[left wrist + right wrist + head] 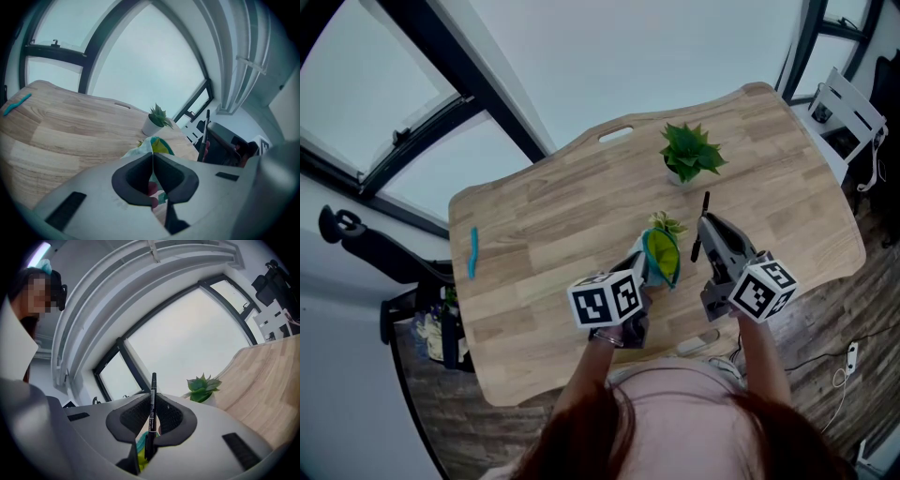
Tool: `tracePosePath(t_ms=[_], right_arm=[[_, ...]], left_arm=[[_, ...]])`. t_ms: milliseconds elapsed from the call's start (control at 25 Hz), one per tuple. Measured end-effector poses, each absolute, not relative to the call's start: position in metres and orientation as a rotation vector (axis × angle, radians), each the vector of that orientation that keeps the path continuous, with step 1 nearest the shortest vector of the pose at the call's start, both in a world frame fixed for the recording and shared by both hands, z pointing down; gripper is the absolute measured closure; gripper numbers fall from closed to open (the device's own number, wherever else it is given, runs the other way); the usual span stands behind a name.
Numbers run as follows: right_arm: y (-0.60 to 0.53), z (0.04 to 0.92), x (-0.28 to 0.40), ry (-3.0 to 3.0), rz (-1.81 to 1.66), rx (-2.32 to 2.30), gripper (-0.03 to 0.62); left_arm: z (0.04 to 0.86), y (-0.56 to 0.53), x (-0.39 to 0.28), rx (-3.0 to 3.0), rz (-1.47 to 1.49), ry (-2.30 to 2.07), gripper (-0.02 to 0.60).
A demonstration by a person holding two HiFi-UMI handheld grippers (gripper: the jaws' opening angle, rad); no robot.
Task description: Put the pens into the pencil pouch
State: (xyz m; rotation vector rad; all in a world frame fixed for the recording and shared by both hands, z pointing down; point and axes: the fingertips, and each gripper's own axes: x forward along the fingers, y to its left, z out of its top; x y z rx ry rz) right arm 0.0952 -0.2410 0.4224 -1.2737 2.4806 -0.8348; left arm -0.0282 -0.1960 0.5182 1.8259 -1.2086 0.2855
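The pencil pouch [662, 255], teal outside and yellow inside, is held up over the wooden table [553, 234] with its mouth open. My left gripper [643, 266] is shut on the pouch's edge [157, 145], the fabric pinched between its pads. My right gripper [709, 231] is shut on a black pen [701, 225], just right of the pouch. The pen [153, 399] stands upright between the pads, and its lower end is over the pouch [140, 452]. A blue pen [472, 251] lies at the table's far left edge, also seen in the left gripper view [16, 104].
A small potted plant [690, 156] stands on the table behind the pouch. A white rack [849, 109] stands off the table's right corner. Cables [848, 366] lie on the floor at right. A dark stand [366, 239] is left of the table.
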Motion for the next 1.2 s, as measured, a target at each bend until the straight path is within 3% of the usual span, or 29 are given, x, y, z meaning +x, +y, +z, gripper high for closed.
tracePosePath(t_ms=[1200], right_arm=[[-0.254,0.468,0.02,2.723,-0.604,-1.108,0.56]], left_arm=[[0.518,-0.197,-0.035,1.777,0.199,-1.201,0.578]])
